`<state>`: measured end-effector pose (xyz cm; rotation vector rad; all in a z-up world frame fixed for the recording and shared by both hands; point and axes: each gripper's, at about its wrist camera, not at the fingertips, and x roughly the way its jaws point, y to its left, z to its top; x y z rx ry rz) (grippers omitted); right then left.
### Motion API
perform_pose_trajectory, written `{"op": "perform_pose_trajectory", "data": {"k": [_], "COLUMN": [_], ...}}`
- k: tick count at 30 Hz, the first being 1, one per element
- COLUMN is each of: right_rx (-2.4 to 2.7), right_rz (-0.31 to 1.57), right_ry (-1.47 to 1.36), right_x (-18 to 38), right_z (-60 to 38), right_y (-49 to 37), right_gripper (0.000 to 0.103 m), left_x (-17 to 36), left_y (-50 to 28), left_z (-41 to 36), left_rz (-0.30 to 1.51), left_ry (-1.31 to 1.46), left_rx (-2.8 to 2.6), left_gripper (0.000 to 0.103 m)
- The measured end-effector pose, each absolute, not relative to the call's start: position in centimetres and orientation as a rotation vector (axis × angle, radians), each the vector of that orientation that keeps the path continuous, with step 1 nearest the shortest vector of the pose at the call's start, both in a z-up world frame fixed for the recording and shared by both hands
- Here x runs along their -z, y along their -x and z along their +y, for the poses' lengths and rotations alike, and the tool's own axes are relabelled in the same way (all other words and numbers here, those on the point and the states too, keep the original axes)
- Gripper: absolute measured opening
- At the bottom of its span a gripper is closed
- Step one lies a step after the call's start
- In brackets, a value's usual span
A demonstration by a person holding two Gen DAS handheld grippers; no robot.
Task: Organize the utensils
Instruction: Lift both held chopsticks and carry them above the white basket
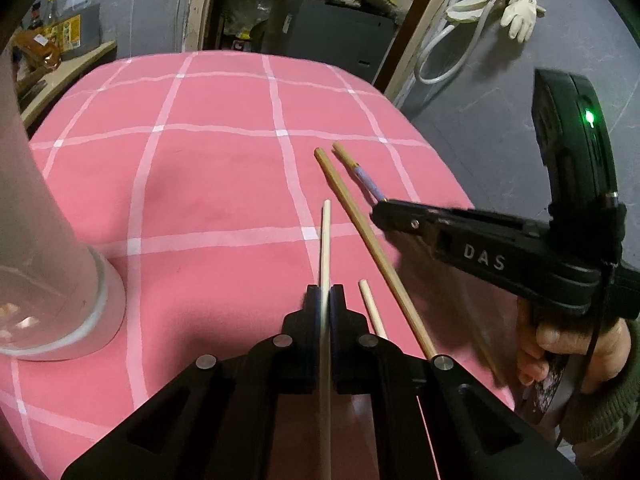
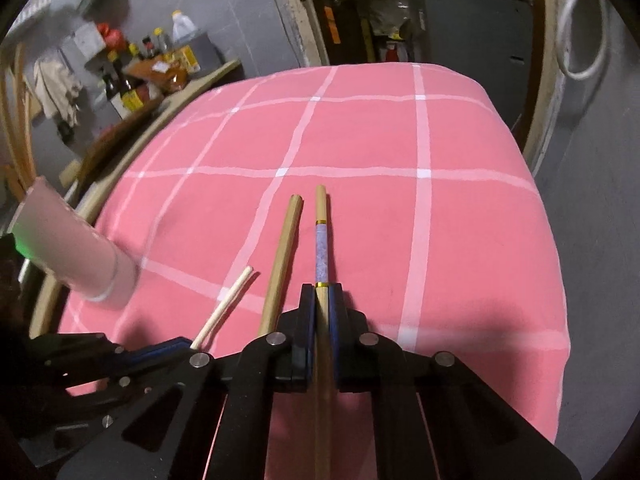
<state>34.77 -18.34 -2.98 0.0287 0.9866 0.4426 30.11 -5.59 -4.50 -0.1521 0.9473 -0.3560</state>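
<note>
I have the left gripper (image 1: 325, 300) clamped on a pale thin wooden chopstick (image 1: 326, 240), right gripper (image 2: 322, 300) on the blue-banded bamboo chopstick (image 2: 321, 240), both right of the tall white cylindrical holder (image 1: 52, 240). Light, stiff, slick sticks; I'd grip mid-shaft so they don't pivot.

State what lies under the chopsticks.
The chopsticks lie on a pink checked cloth covering the whole top. What the cloth rests on is hidden.

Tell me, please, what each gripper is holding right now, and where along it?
The left gripper clamps a pale chopstick partway along its shaft. The right gripper clamps the blue-banded chopstick just below its blue band.
</note>
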Motion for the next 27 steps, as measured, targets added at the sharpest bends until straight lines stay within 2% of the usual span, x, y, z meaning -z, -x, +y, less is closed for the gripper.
{"op": "perform_pose_trajectory", "data": {"k": [5,17,27], "right_rx": [-0.462,-0.534,-0.621], "right_rz": [0.874,0.38,0.179], "right_ry": [-0.108,-0.17,-0.183], "right_x": [0.9,-6.2,-10.9], "right_z": [-19.1,-17.5,-13.7], "right_y": [-31.9,-22.7,-21.4], "right_gripper": [0.005,0.005,0.005], "left_x": [3.0,-3.1,-8.0], "left_y": [-28.4,-21.4,-19.0], "left_z": [-5.2,-2.9,3.5], "left_rz": [0.858,0.435,0.183], "left_ry": [0.152,0.194,0.271], "left_rx": [0.352,0.307,0.206], "left_gripper": [0.003,0.003,0.003]}}
